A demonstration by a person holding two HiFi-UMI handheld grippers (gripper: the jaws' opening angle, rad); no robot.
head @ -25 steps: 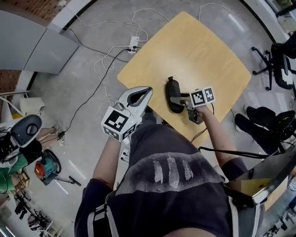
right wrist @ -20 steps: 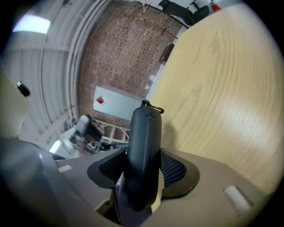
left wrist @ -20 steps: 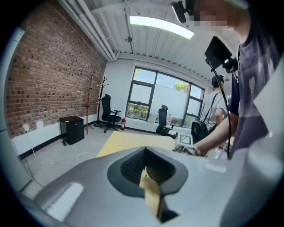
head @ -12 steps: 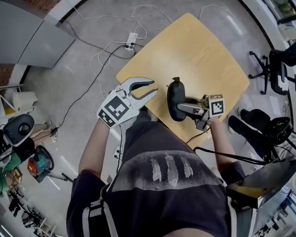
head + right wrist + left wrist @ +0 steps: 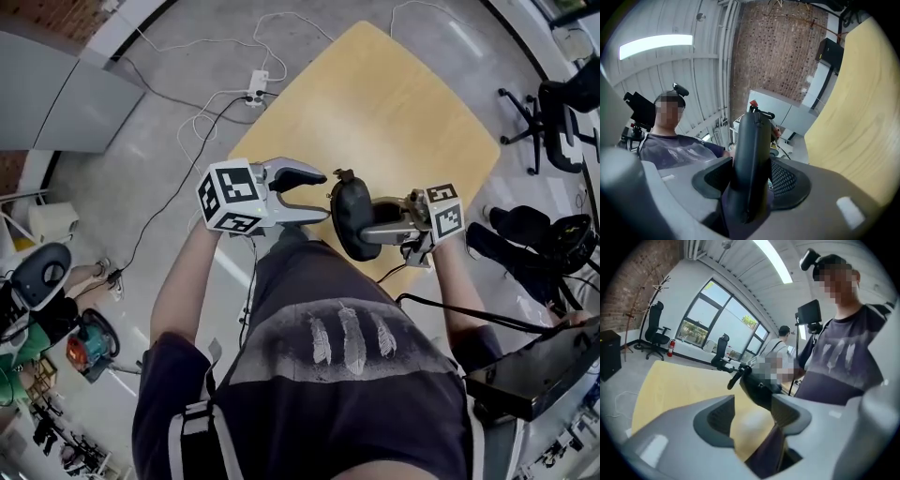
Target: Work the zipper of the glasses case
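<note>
Edgewise between right fingers point(image 5: 787, 180): glasses case point(image 5: 752, 154)

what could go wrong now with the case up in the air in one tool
1. The black oval zippered glasses case is clamped only by the right tool, held clear of the light wooden table. A tug on the zipper could twist it or slip it out.
2. The left tool has just been opening its jaws, with nothing between them. The small zipper pull is a thin target, so it may pinch the case's body instead.
</note>
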